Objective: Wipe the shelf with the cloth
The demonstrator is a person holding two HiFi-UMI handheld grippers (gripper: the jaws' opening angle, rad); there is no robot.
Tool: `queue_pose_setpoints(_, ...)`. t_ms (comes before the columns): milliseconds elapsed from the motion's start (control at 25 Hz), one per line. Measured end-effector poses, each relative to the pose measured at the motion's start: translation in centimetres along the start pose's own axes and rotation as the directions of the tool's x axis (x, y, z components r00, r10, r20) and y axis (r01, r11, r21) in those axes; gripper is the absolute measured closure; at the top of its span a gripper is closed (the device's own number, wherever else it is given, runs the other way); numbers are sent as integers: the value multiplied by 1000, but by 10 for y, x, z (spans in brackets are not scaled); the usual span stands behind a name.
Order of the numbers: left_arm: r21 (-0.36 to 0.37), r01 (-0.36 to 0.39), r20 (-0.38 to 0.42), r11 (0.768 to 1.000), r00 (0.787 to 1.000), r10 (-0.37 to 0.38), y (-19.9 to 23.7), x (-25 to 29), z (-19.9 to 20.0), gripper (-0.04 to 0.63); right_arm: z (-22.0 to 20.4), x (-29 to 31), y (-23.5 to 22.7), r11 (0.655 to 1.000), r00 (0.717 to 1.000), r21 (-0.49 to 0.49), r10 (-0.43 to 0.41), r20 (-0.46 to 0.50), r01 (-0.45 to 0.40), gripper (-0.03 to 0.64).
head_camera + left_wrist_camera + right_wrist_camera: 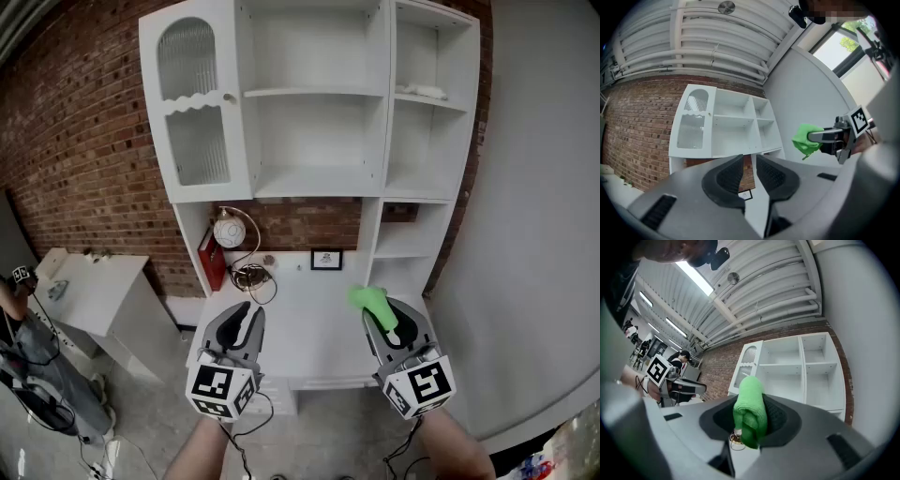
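Observation:
A white shelf unit (314, 103) with open compartments stands against the brick wall, above a white desk top (314, 309). My right gripper (380, 305) is shut on a folded green cloth (367, 298), held over the right part of the desk; the cloth (750, 411) fills the space between its jaws, and the shelf unit (797, 371) lies ahead. My left gripper (246, 314) hovers over the desk's left part, its jaws nearly together with nothing between them. In the left gripper view the shelf unit (726, 124) is ahead and the cloth (806, 138) shows at the right.
On the desk under the shelves are a white round lamp (230, 232), a red book (211, 258), tangled cables (251, 277) and a small framed picture (326, 260). A glass cabinet door (192, 103) closes the left section. A low white cabinet (89, 291) stands at the left.

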State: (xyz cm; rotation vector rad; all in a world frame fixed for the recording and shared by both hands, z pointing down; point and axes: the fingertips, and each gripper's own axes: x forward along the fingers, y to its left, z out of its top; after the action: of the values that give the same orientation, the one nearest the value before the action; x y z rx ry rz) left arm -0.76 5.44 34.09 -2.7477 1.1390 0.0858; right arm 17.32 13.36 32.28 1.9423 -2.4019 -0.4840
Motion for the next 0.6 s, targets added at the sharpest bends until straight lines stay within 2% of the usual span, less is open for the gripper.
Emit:
queue_pose_setpoints(400, 17, 23, 13, 1000, 1000, -24, -31, -8, 19, 512, 7, -21, -5, 999, 1000, 37, 9, 22, -10, 502)
queue_pose_setpoints(600, 1, 6, 6, 1000, 1000, -6, -50, -9, 16, 512, 3, -34, -17, 979, 997, 200, 35, 70, -49, 499)
